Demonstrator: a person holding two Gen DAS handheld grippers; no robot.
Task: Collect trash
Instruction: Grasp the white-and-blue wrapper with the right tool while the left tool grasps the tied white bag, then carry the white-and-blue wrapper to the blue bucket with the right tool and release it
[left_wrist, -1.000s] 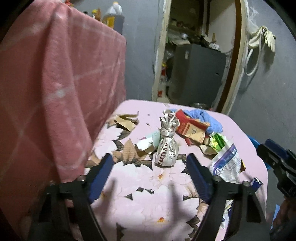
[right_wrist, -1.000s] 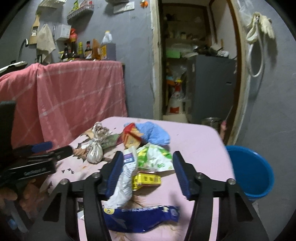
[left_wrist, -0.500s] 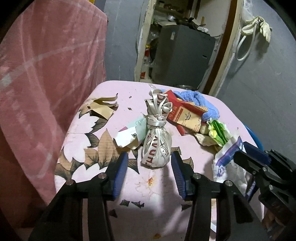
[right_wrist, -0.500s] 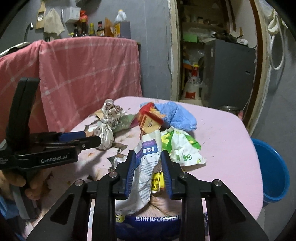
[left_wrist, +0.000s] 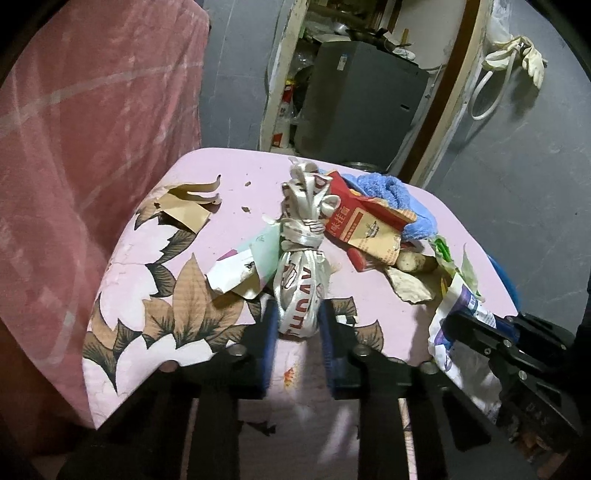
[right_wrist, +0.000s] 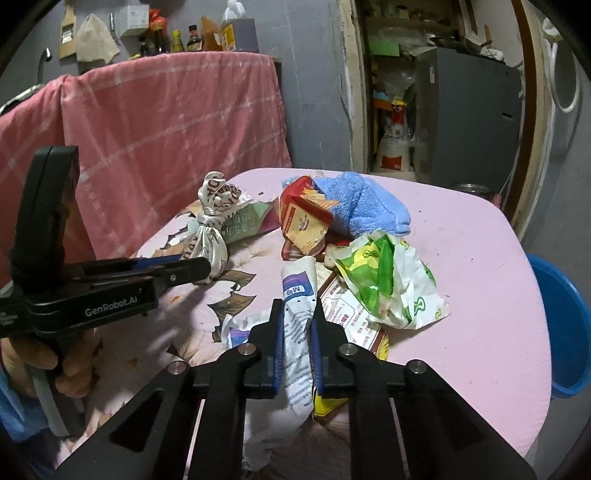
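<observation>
The knotted bag (left_wrist: 300, 291) is glossy, crinkled plastic film. The white wrapper (right_wrist: 297, 321) looks like thin printed plastic, creased. The blue cloth (right_wrist: 364, 206) is fluffy terry. The table cover (right_wrist: 461, 258) is smooth pink sheeting, cracked at its near left edge. The torn scrap (left_wrist: 186, 208) is matt brown cardboard.

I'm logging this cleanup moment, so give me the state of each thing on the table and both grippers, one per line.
Left gripper: jaws closing, pads pressing the knotted bag.
Knotted bag: tied shut, upright on the table.
Right gripper: shut on the white wrapper.
White wrapper: crumpled, pinched between the pads.
Red carton: flattened, torn open.
Blue cloth: bunched up.
Green-and-white bag: crumpled.
Blue basin: upright beside the table.
</observation>
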